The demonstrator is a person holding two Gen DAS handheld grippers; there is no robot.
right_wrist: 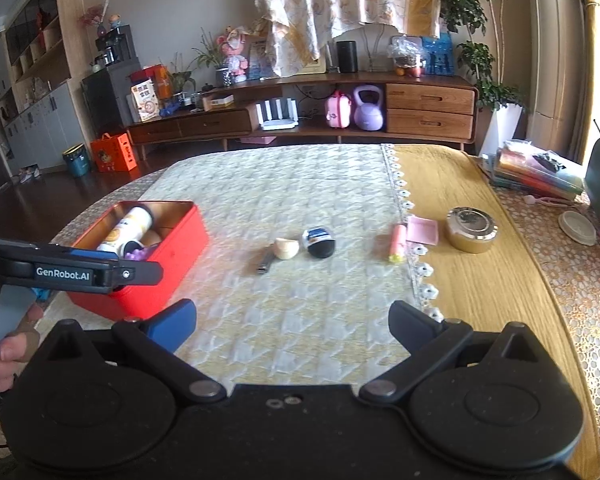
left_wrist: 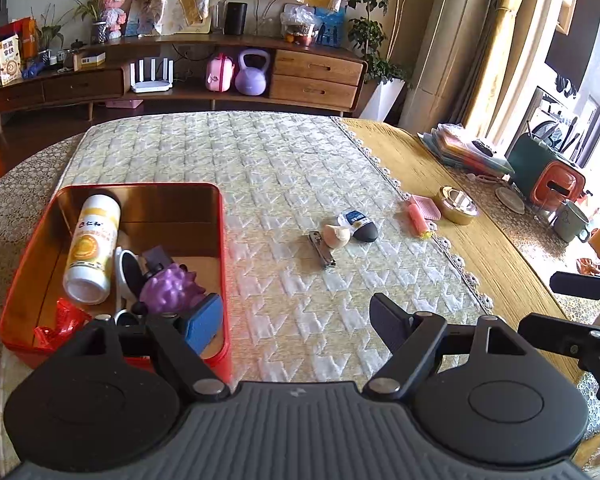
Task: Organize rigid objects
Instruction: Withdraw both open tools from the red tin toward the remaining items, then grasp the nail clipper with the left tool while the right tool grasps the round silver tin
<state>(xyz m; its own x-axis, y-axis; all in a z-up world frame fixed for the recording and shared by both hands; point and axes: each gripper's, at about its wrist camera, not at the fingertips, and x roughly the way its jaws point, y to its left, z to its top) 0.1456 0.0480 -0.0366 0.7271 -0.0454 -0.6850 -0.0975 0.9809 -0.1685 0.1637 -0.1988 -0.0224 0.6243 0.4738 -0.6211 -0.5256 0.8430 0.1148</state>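
A red tin sits on the left of the quilted surface and serves as the collecting box: already inside it lie a white bottle on its side, a purple spiky toy and some smaller dark pieces that are hard to make out. The left claw hovers at the tin's near right corner with its fingers spread wide and nothing between them, its blue-padded finger over the tin's rim, which suits a claw that has nothing to carry just now. Out in the middle of the surface a small cluster waits: nail clippers, touching a pale shell-like piece, with a black-and-white oval object just beside it. Farther right, at the lace edge, lie a pink tube-like thing and a pink pad, next to a round gold tin. The right claw is likewise spread and empty, pointed straight at the middle cluster, so it seems best placed to take one of those pieces; the flat clippers would likely need a low, careful pinch.
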